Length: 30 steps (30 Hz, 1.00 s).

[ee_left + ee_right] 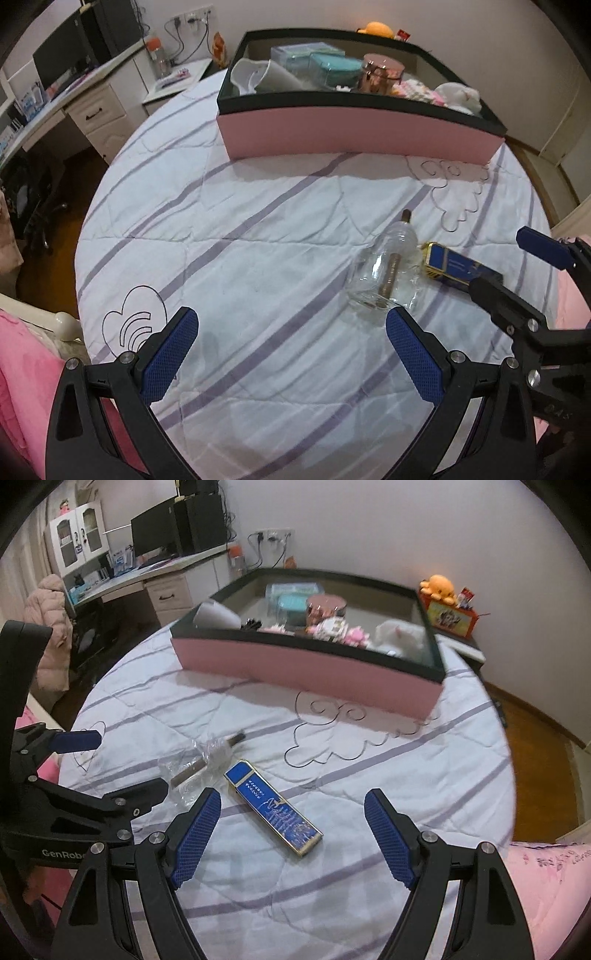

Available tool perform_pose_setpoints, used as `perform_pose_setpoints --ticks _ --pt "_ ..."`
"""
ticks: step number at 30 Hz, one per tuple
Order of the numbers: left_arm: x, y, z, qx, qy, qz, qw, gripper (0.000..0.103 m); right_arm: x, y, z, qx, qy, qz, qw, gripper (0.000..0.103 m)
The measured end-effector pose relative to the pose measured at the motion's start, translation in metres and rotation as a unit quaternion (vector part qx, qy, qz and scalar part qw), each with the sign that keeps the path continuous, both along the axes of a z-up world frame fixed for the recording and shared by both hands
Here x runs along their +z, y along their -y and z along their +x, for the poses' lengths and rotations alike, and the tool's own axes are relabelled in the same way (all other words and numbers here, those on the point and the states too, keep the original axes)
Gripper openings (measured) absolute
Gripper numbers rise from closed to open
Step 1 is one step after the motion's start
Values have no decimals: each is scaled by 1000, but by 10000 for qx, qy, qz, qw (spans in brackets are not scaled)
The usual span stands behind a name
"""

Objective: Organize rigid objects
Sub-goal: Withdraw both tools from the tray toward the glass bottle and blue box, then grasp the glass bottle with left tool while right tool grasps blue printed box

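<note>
Right wrist view: right gripper point(291, 834) wide open, empty, aligned over blue box point(272, 809) on quilt point(406, 760). Left gripper point(291, 354) gaping, holding nothing, near clear bottle point(388, 273). Pink tray point(295, 664) behind, likely destination.

I can't read the blue box's point(272, 808) small lettering; the right gripper point(517, 266) hides its far end.

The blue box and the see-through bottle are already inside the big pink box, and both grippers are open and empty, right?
Not quite. The blue box and the see-through bottle lie on the striped bedspread, in front of the big pink box, as the right wrist view shows. Each hand-held gripper, left and right, is open and empty.
</note>
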<state>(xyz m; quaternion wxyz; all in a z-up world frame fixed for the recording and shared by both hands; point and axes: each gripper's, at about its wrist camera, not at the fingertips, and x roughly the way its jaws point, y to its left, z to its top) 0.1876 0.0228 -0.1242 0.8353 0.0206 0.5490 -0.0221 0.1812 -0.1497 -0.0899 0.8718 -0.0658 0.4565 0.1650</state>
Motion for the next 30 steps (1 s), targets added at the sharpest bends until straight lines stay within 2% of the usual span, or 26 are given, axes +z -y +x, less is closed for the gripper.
perform_pose_setpoints --ticks 7,9,11,13,15,17,19,23,27,29,30 --pt "1 2 2 -161 -23 4 9999 103 -10 1 8 161 -109 -111 9998 81" --pt "3 5 -1 -315 -33 -170 9994 103 -16 1 9 183 -178 -150 9996 81" --pt "3 9 -2 -456 -41 -261 9986 103 -21 0 12 215 -271 -101 9993 76" --pt "1 17 -2 -517 -48 -110 9986 103 -23 -2 10 347 -334 52 9988 54" --pt "-2 20 2 -509 -108 -107 9986 103 -22 -5 6 439 -272 -49 9987 39" --pt "-5 25 6 -536 -186 -242 9981 103 -22 -1 6 361 -261 -117 9989 30" --pt "-7 32 10 -595 -207 -236 9977 103 -22 10 9 267 -333 54 9991 23" --pt "-14 46 20 -657 -283 -58 9974 103 -20 34 17 -125 -340 138 9992 22" --pt "-16 52 28 -644 -237 5 9976 103 -19 46 24 -249 -316 91 9991 23" --pt "-15 53 27 -714 -170 11 9973 100 -21 50 30 -264 -403 253 9985 23" --pt "-14 55 25 -785 -126 8 9968 92 -22 49 32 -238 -406 232 9986 24"
